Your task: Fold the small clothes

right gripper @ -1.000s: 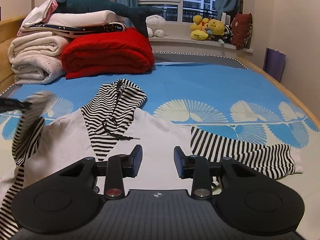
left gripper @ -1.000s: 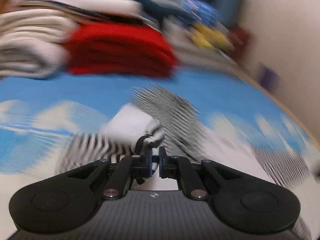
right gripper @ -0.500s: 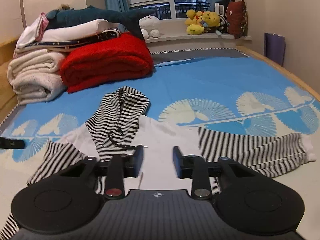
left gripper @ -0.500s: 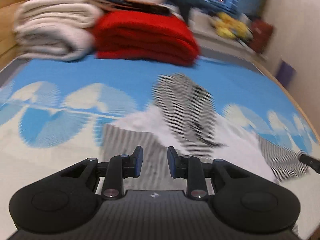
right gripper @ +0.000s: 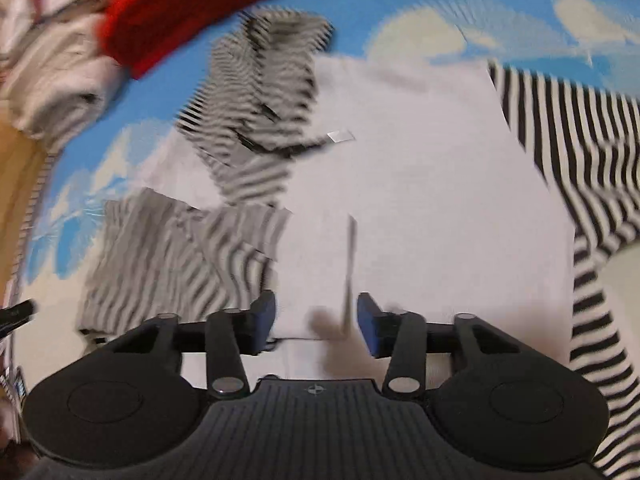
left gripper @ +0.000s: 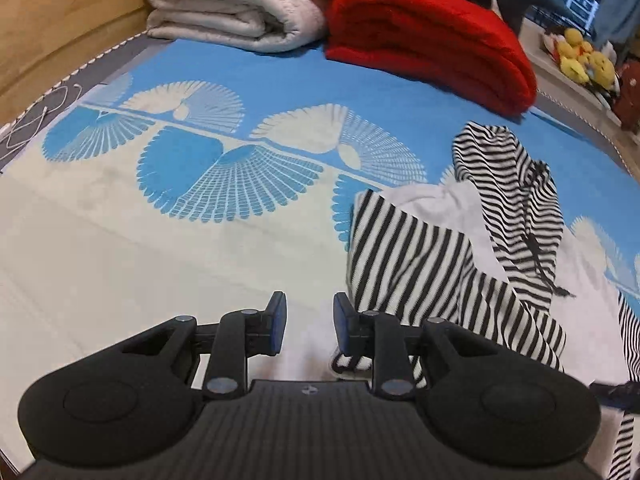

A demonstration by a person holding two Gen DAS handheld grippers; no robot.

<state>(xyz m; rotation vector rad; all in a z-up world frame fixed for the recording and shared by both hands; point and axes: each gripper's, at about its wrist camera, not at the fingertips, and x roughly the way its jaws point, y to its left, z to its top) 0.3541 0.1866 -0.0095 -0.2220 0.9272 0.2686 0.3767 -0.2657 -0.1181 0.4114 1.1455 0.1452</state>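
A small hoodie lies flat on the bed, with a white body (right gripper: 420, 180), a black-and-white striped hood (left gripper: 512, 184) and striped sleeves. One sleeve (left gripper: 420, 280) is folded in over the body, just right of my left gripper (left gripper: 306, 324). That gripper is open over bare bedspread with nothing between its fingers. The right wrist view is blurred by motion. In it my right gripper (right gripper: 316, 320) hangs low over the body's near hem. Its jaws are opening, and cloth lies under the gap without being pinched. The other sleeve (right gripper: 580, 140) stretches out to the right.
A folded red blanket (left gripper: 432, 36) and folded white quilts (left gripper: 240, 12) are stacked at the far end of the blue-and-white bedspread (left gripper: 200, 160). A wooden bed frame (left gripper: 60, 20) borders the left side. Plush toys (left gripper: 580, 56) sit on the far ledge.
My left gripper let go of the striped sleeve, which now lies folded on the hoodie, and swung away to the left. My right gripper dropped toward the white body and its jaws widened.
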